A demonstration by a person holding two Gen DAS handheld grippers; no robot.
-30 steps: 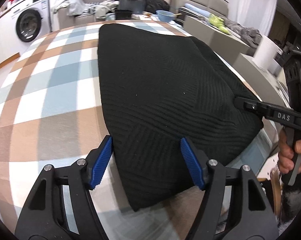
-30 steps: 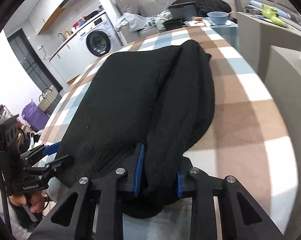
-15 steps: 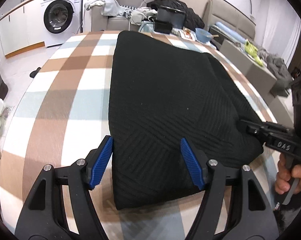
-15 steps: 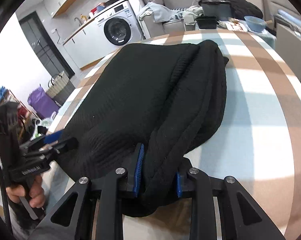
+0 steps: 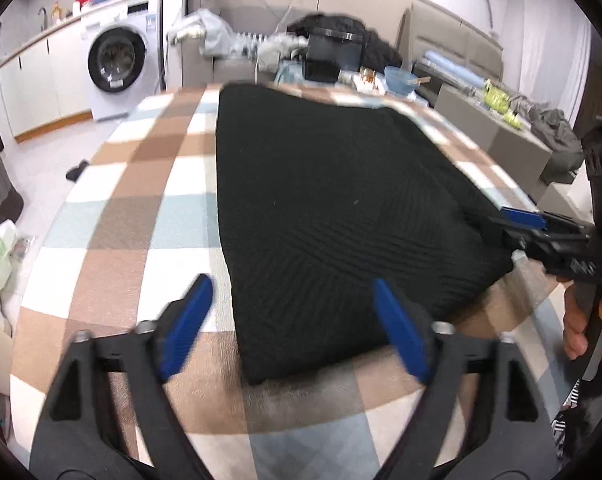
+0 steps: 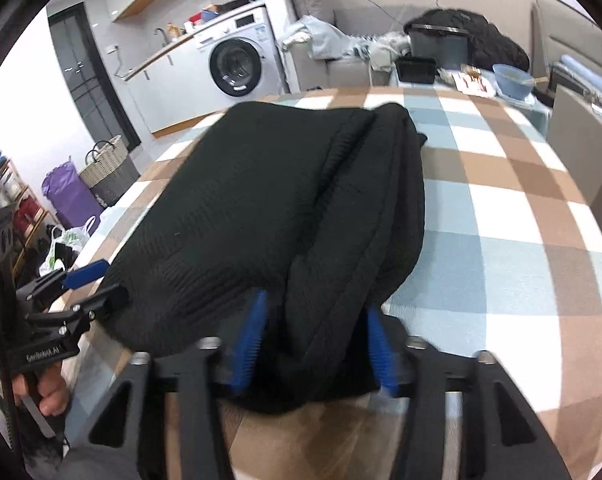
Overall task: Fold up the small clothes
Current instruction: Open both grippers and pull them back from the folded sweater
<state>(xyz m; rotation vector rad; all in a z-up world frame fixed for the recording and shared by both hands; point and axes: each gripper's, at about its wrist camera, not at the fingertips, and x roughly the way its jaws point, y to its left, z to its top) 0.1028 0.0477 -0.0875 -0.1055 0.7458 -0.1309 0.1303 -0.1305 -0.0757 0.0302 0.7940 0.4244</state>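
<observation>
The black knit garment [image 5: 333, 216] lies flat down the middle of the left wrist frame on the checked tabletop [image 5: 149, 184], its near corner hanging toward the lower edge. The left tongs [image 5: 293, 328] stand spread wide on either side of that corner, touching nothing, probably placed to take the hem for a fold. In the right wrist frame the right tongs [image 6: 313, 344], at lower centre, are parted around the bunched right-hand edge with cloth between the pads, apparently gripping loosely or just letting go.
</observation>
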